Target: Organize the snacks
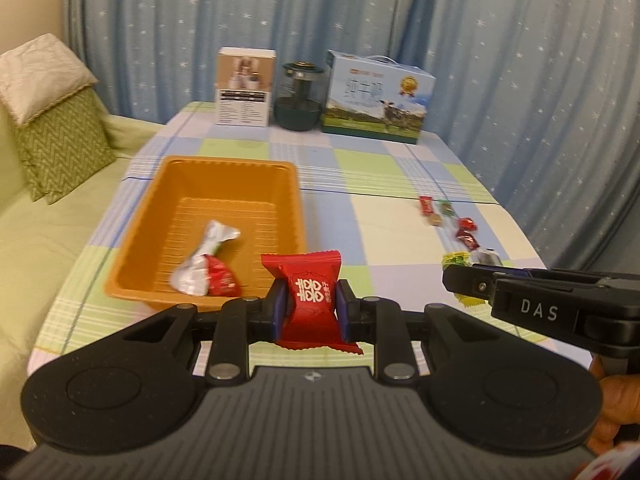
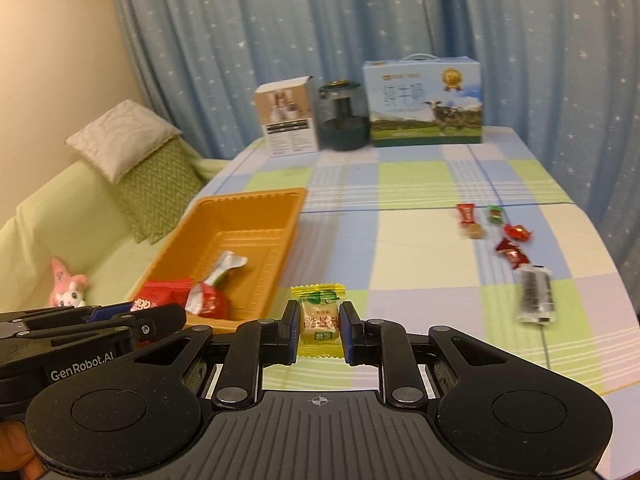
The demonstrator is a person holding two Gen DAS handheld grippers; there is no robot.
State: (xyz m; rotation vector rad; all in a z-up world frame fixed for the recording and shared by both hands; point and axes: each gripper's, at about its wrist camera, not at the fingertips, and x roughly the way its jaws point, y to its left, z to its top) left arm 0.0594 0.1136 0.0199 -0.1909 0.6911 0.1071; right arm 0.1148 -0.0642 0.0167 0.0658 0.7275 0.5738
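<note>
two hand-held grippers clenched: left hand-held gripper (image 1: 311, 312) grasping red packet (image 1: 310, 300), right hand-held gripper (image 2: 320, 334) yellow candy (image 2: 319, 320), near orange tray (image 1: 136, 240) rim.

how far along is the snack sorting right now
Done: one red-and-silver snack lies in the orange tray. In hand: the left tongs grip a red packet near the tray; the right tongs grip a yellow-edged candy. Left: several small candies and a silver packet lie on the tablecloth.
</note>
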